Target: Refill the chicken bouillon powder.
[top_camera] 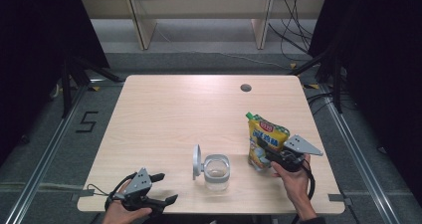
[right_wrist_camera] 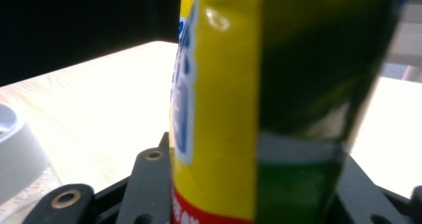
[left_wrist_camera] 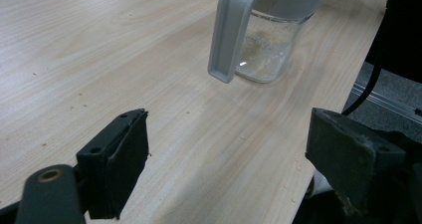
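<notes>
Right tongs: clamped on pouch, upright, just right of open jar. Left tongs: apart, empty, at near desk edge. Risk: soft pouch slipping or buckling; spill beside jar.

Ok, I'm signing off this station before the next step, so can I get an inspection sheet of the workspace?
Surface: light wooden table, a few crumbs, round hole near the far edge.
Job's things: yellow spouted pouch with green cap; clear glass jar with its grey lid flipped open.
Clutter: nothing seen.
Grippers: left hand-held gripper open, holding nothing; right hand-held gripper clamped on the pouch.
Cables: black cables on the floor behind.
Surroundings: wooden shelving, dark curtains.
</notes>
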`<state>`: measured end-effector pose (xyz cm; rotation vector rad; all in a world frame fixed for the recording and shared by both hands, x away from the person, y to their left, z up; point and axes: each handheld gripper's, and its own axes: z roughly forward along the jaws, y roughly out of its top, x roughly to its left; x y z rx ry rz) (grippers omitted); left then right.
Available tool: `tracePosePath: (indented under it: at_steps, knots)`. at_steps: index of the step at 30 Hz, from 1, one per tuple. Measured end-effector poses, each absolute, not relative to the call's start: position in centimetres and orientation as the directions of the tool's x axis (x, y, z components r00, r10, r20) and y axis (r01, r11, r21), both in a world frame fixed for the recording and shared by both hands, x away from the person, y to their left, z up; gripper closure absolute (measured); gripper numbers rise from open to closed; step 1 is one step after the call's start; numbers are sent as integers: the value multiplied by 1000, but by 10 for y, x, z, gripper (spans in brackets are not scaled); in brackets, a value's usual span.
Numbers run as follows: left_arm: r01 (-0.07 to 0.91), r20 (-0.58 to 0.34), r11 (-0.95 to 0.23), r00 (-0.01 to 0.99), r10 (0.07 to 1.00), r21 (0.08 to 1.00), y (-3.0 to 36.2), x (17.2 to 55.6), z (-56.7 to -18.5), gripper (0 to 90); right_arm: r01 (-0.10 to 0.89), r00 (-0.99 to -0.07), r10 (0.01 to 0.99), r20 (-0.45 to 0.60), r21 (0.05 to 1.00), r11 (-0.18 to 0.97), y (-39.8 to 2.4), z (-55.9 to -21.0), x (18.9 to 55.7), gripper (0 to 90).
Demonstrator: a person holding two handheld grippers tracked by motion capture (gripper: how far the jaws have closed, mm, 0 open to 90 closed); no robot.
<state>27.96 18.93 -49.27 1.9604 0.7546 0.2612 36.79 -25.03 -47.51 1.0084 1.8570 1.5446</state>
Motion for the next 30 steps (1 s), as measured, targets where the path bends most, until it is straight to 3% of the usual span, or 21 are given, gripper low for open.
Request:
tracePosePath:
  at_steps: [4, 10, 11, 13, 15, 21, 30]
  knots:
    - [369, -89, -369, 800, 594, 853, 194, 282, -492, 167, 196, -601, 799, 39, 976, 99, -251, -467, 362, 609]
    - [377, -115, -336, 794, 596, 863, 192, 282, -492, 166, 188, -624, 781, -4, 970, 155, -245, -452, 343, 610]
    - [374, -106, -351, 799, 592, 859, 192, 282, -492, 166, 139, -638, 766, -80, 966, 216, -242, -449, 339, 610]
    - [399, -135, -323, 782, 608, 858, 190, 280, -493, 166, 123, -649, 751, -125, 956, 266, -239, -448, 334, 610]
    - [386, -104, -356, 788, 606, 851, 193, 282, -492, 166, 129, -659, 739, -143, 946, 298, -233, -445, 327, 611]
    - [393, -122, -338, 786, 607, 855, 192, 281, -492, 166, 29, -656, 682, -324, 891, 452, -220, -435, 310, 613]
    - [396, -128, -327, 782, 610, 858, 191, 281, -492, 166, -85, -619, 530, -580, 720, 689, -200, -425, 288, 620]
